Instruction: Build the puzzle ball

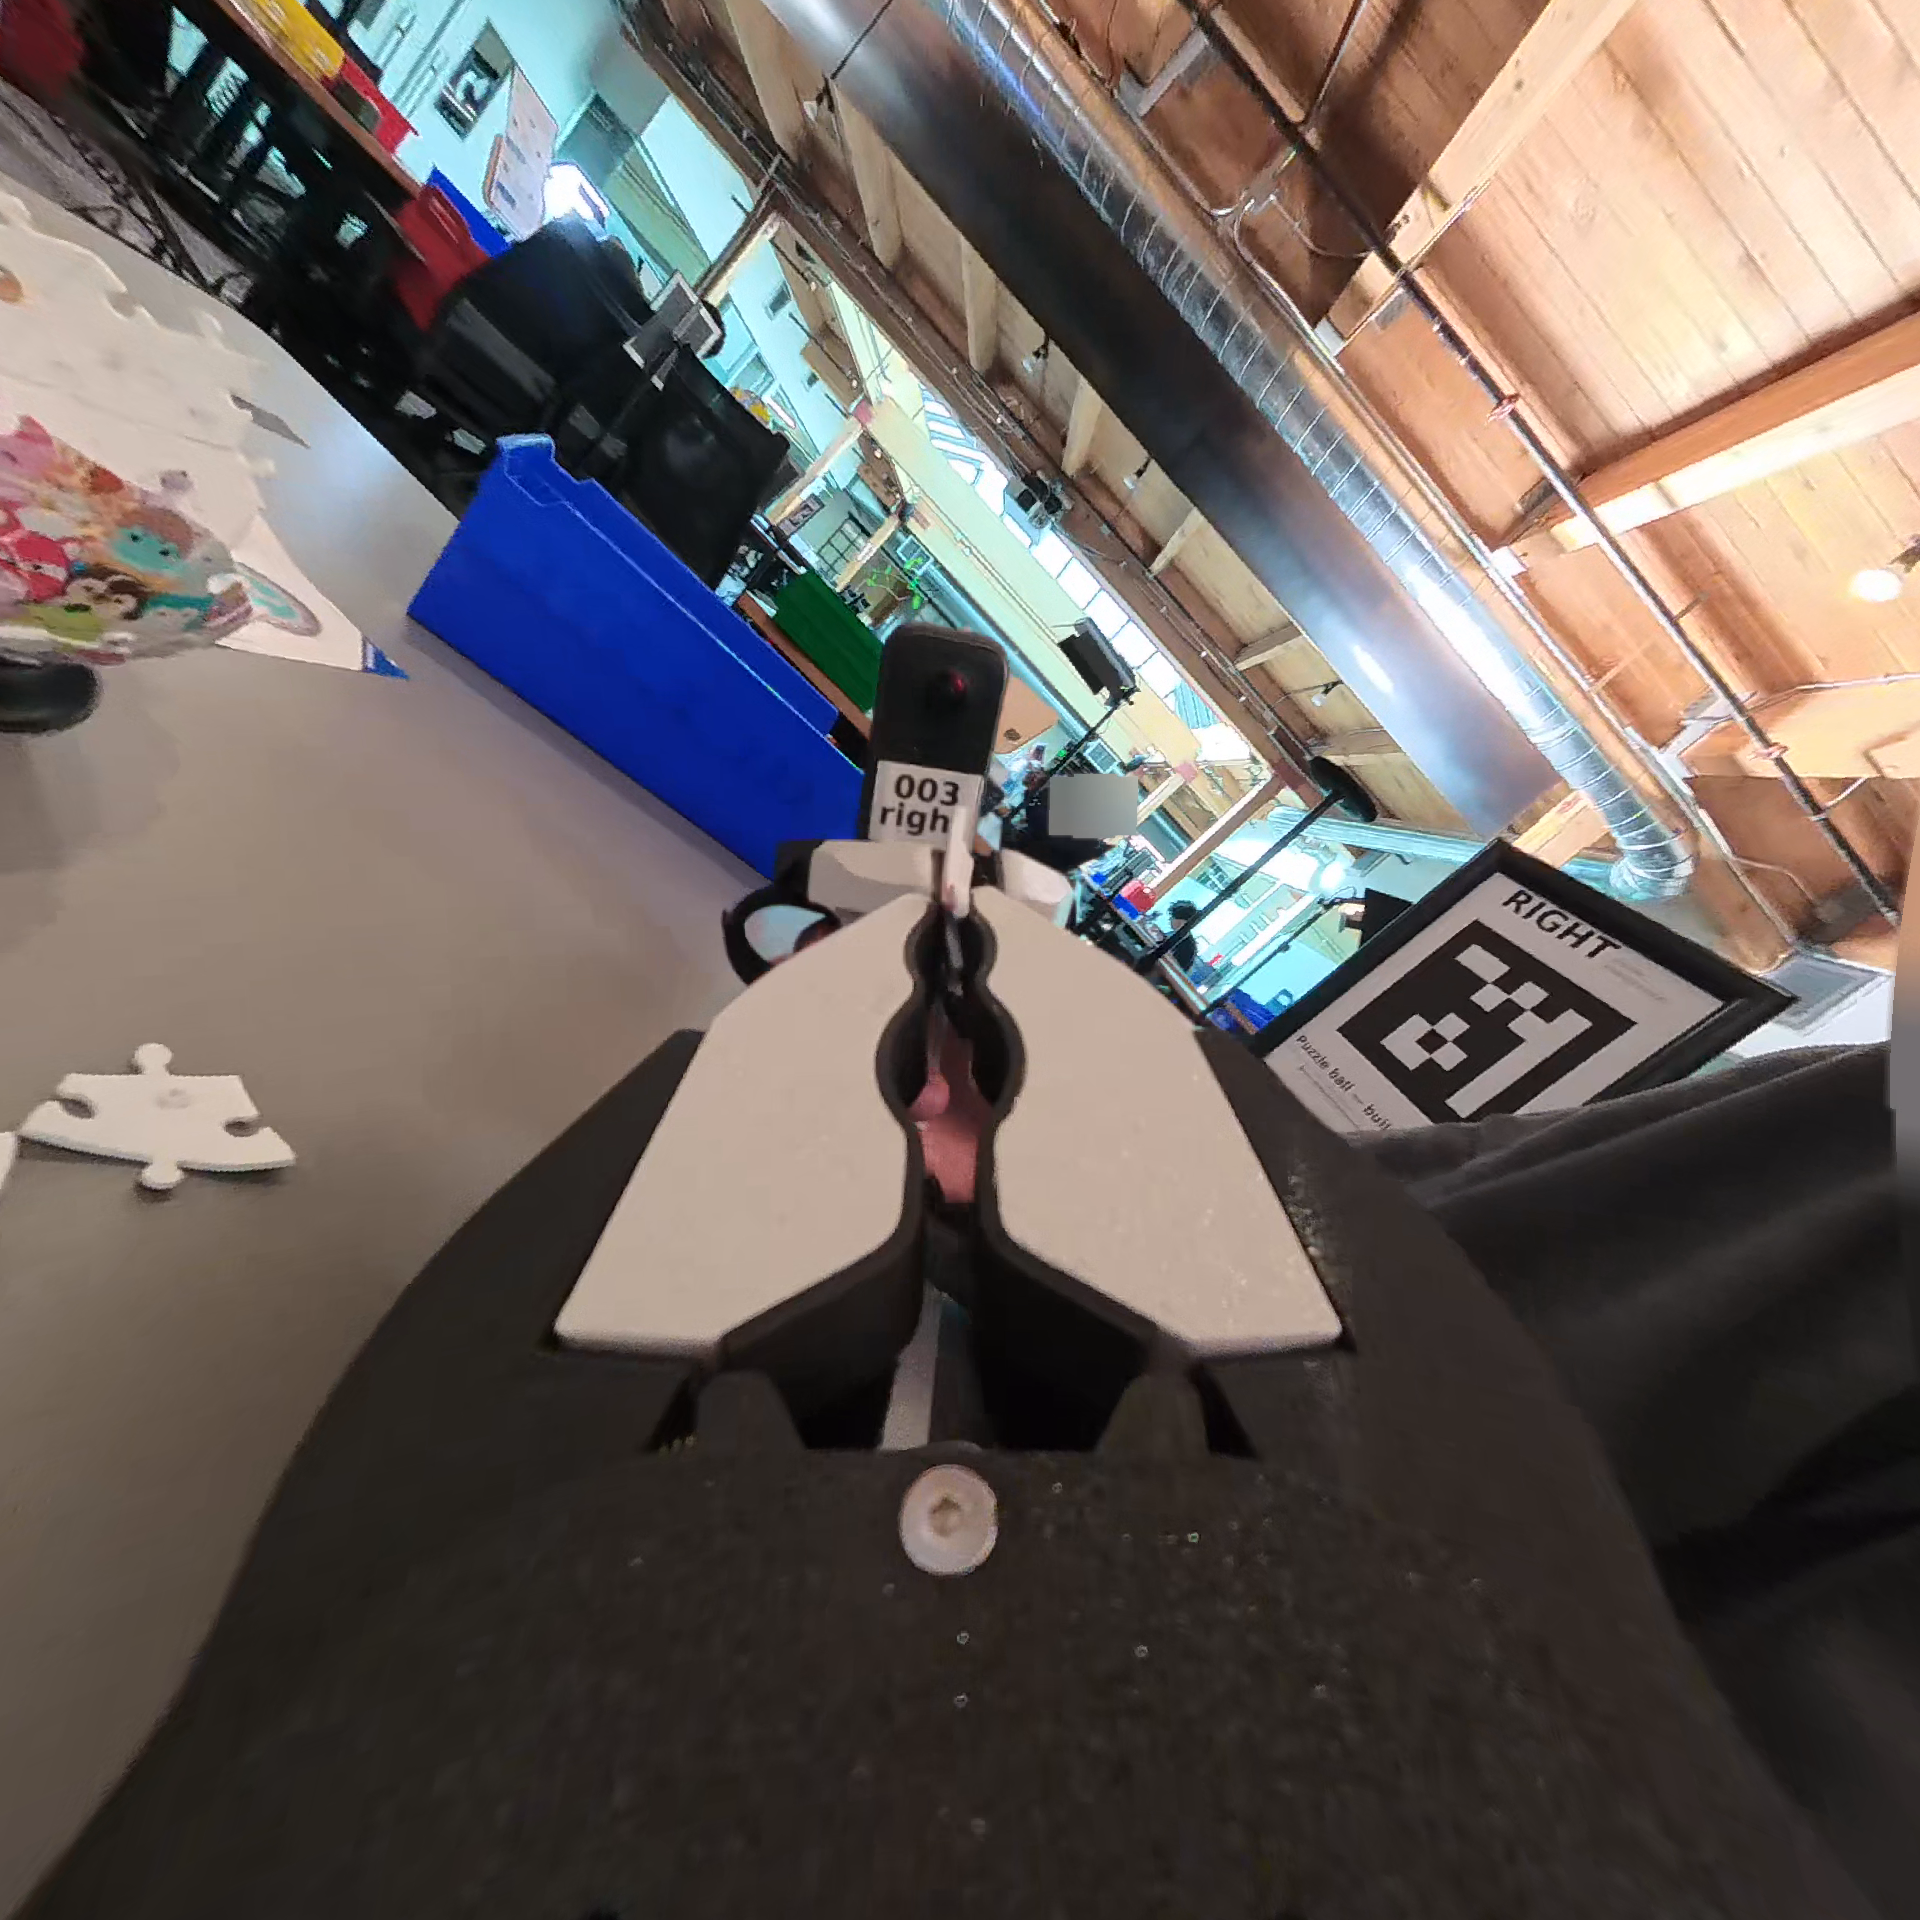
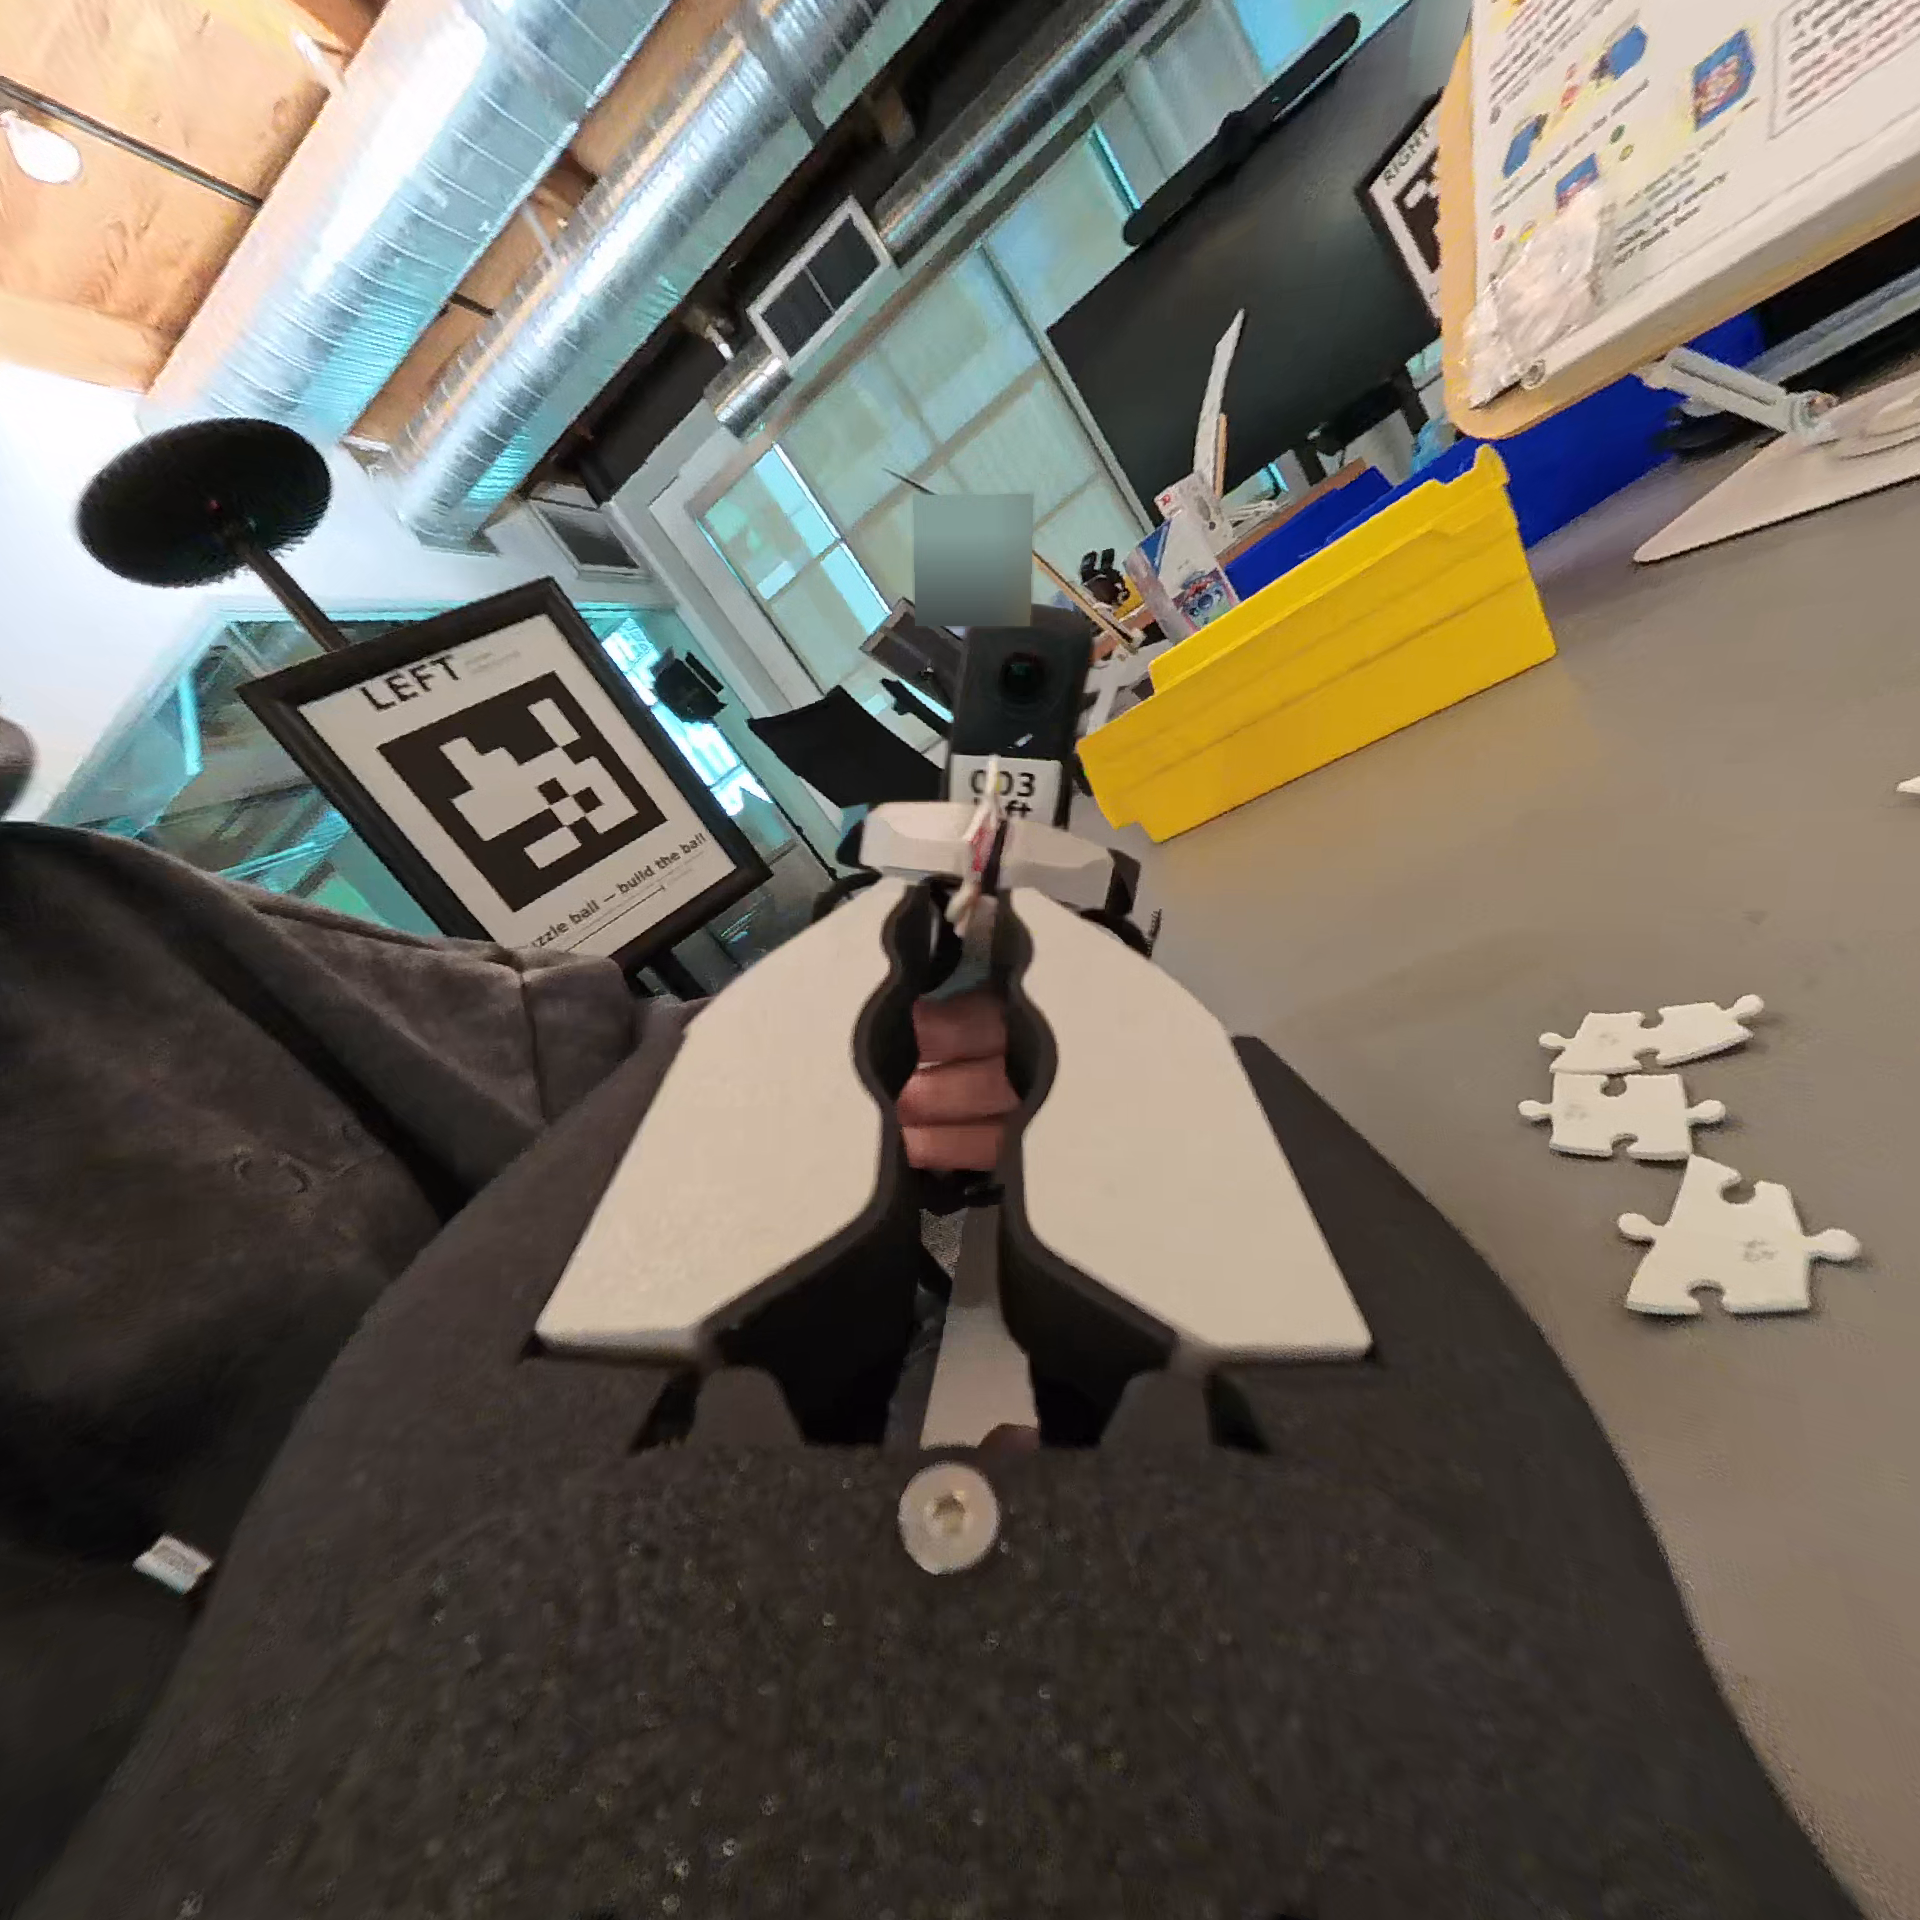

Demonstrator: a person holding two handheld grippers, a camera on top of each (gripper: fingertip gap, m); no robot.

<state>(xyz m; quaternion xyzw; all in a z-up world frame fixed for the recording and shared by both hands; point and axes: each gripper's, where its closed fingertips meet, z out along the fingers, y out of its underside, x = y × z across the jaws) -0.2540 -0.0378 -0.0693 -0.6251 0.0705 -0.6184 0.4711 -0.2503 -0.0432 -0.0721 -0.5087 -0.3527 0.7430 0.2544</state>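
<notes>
A workshop-like lab is showing here: bare timber ceiling boards [image 1: 1621, 343] and silver ribbed air ducts [image 2: 540, 187] are running overhead, while blue [image 1: 613, 644] and yellow plastic storage bins [image 2: 1340, 665] and framed black-and-white marker signs [image 2: 509, 779] are sitting on a grey desk [image 2: 1558, 914].

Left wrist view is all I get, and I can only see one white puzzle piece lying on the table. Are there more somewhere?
Observer: Yes. The right wrist view shows three loose puzzle pieces on the grey table, white faces showing.
Operator: I see a blue bin. Is there another one?
Observer: A yellow bin sits farther back on that table.
Operator: Is there a picture to copy from?
Observer: A picture board is held on a white stand arm over the table's far corner.
</notes>
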